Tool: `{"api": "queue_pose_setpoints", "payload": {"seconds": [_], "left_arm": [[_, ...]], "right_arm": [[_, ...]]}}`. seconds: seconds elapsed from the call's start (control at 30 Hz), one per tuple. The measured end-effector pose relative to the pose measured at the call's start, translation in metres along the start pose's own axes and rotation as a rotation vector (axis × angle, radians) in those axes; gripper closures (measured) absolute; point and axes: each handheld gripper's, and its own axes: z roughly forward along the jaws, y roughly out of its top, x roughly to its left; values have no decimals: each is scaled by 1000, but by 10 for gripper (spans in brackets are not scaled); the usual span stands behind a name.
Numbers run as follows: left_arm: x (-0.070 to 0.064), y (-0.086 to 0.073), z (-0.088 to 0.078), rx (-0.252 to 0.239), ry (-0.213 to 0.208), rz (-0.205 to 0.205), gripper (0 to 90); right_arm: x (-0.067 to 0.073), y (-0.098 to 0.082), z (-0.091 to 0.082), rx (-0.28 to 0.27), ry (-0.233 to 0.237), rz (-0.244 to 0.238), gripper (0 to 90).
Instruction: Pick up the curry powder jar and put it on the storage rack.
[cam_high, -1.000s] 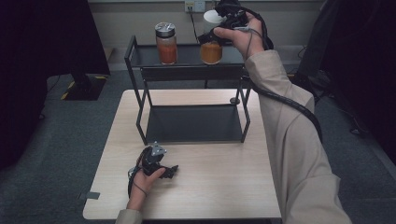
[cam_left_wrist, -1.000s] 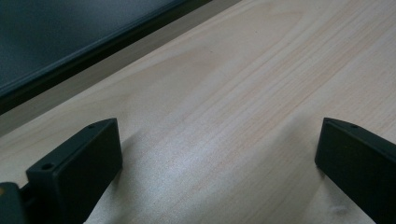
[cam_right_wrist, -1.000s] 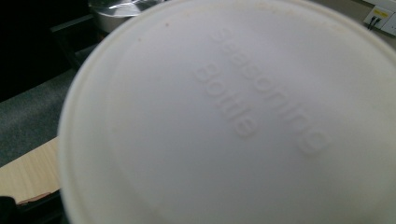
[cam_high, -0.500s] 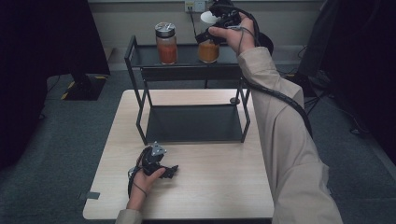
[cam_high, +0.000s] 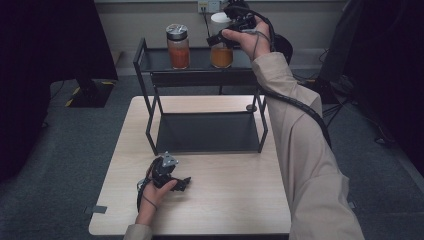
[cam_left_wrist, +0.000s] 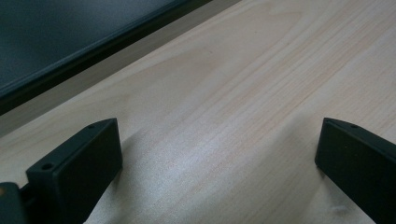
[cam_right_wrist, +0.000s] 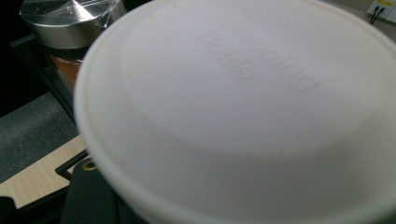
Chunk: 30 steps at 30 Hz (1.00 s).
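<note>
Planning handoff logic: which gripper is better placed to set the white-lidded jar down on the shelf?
Right. The right gripper already grips the white-lidded jar at the shelf; the left gripper rests open on the table, far from it.

You have a light wooden table in front of you, its grain running plain across the left gripper view. On its far half stands a black metal rack with a dark lower tray resting on the tabletop and an upper shelf above and behind it. A small dark round thing lies on the table just beside the rack's right leg. On the upper shelf you have two jars of orange stuff: a metal-lidded jar at the left, and a white-lidded jar to its right, a little apart. Your left gripper rests on the tabletop in front of the rack, with your hand around it
</note>
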Motion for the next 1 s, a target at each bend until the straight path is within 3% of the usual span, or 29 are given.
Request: {"api": "queue_pose_setpoints", "payload": {"seconds": [0.13, 0.33, 0.47, 0.7, 1.0], "left_arm": [[0, 0, 0, 0, 0, 0, 0], [0, 0, 0, 0, 0, 0, 0], [0, 0, 0, 0, 0, 0, 0], [0, 0, 0, 0, 0, 1, 0], [0, 0, 0, -1, 0, 0, 0]], "right_arm": [[1, -1, 0, 1, -6, -5, 311], [7, -1, -2, 14, -26, -9, 125], [12, -5, -8, 8, -39, -16, 69], [19, -14, -22, 2, -58, -11, 21], [26, -34, -29, -4, -48, 10, 14]]}}
